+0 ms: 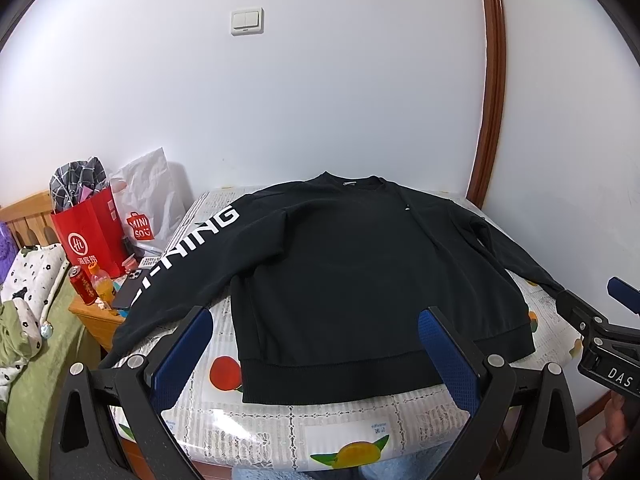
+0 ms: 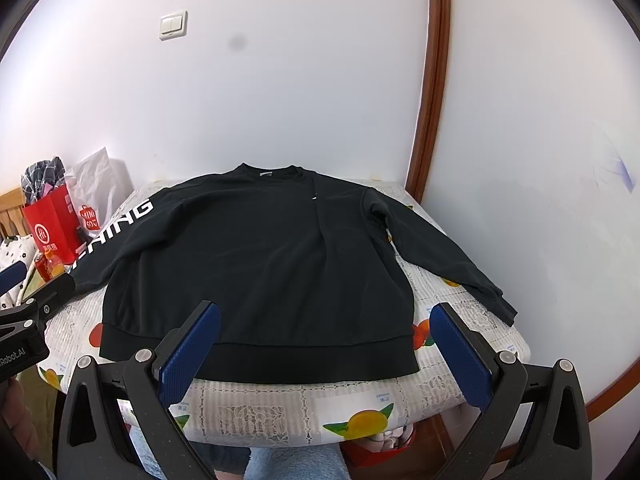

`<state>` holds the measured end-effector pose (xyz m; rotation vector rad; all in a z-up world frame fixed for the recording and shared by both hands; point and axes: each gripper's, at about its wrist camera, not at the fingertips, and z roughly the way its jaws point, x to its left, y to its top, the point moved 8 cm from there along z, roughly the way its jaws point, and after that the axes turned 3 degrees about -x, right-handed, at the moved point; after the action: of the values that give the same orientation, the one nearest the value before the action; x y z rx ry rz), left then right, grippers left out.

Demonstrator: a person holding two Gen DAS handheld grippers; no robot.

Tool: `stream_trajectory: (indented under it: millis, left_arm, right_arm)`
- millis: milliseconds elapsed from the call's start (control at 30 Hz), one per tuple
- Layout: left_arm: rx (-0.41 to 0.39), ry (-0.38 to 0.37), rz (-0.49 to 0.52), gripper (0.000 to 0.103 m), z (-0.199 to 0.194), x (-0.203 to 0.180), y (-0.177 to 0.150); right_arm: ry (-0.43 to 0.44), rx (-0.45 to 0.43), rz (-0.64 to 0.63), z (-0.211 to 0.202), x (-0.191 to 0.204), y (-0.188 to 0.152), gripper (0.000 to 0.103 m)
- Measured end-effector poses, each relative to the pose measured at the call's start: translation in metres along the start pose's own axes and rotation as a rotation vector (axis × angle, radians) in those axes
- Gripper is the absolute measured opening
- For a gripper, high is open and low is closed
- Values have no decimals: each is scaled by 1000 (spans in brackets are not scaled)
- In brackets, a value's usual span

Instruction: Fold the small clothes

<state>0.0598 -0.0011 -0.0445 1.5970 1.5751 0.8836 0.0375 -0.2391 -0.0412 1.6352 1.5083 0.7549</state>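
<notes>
A black long-sleeved sweatshirt (image 1: 344, 264) (image 2: 256, 264) lies flat and face up on a small table, collar toward the wall, hem toward me. White lettering runs down its left sleeve (image 1: 188, 244), which hangs over the table's left edge. The plain right sleeve (image 2: 436, 248) stretches toward the right edge. My left gripper (image 1: 316, 344) hovers open above the hem's left half with nothing between its blue pads. My right gripper (image 2: 326, 340) is open too, above the hem's right half. Each gripper shows at the edge of the other's view.
The table (image 2: 280, 412) carries a lace cloth with fruit prints and stands against a white wall. On the left, a bedside stand holds a red paper bag (image 1: 90, 236), a white bag (image 1: 148, 196), a can, a bottle (image 1: 100, 284) and a phone. A bed lies farther left.
</notes>
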Motion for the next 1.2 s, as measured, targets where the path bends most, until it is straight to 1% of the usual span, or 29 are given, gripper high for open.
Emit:
stream_trajectory:
  millis: [833,1033,1200]
  left_arm:
    - [6,-6,-17,103,3,1,-3]
    - [14,-16,-35,103,8,10,3]
    - [31,-29,-58,103,17,19,4]
  right_arm:
    - [1,-4,-5,1,1,5,103]
    - [-5,-7,0,5,4,11,103]
    - [7,-7,3,16,8,18,103]
